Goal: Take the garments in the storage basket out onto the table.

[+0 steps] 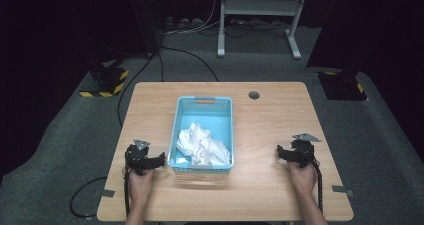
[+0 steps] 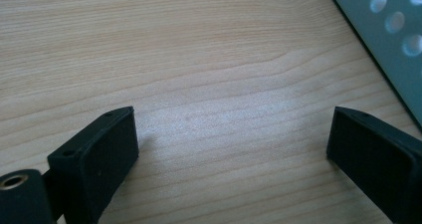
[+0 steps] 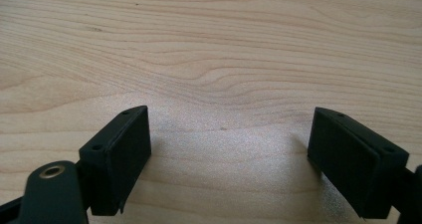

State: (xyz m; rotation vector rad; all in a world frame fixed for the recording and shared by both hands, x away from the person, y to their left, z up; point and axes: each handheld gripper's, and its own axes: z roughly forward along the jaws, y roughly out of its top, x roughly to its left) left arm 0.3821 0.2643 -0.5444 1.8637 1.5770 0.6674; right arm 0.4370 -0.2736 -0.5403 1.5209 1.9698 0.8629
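Observation:
A light blue plastic basket (image 1: 202, 104) stands in the middle of the wooden table (image 1: 270, 120), with crumpled white cloth (image 1: 202, 146) lying in its near half. My left gripper (image 1: 161, 158) rests on the table just left of the basket's near corner, jaws wide apart and empty. In the left gripper view, its gripper (image 2: 234, 134) has bare wood between the pads, and the basket's perforated wall (image 2: 393, 30) shows at upper right. My right gripper (image 1: 280, 152) sits near the table's right side, open with nothing in it. Bare wood lies between the jaws of that gripper (image 3: 231, 137) in the right gripper view.
A round cable hole (image 1: 254, 95) is in the table's far right part. Beyond the table are grey carpet, a white desk frame (image 1: 260, 15) and yellow-black striped stand bases (image 1: 105, 82). Cables trail from both grippers off the near edge.

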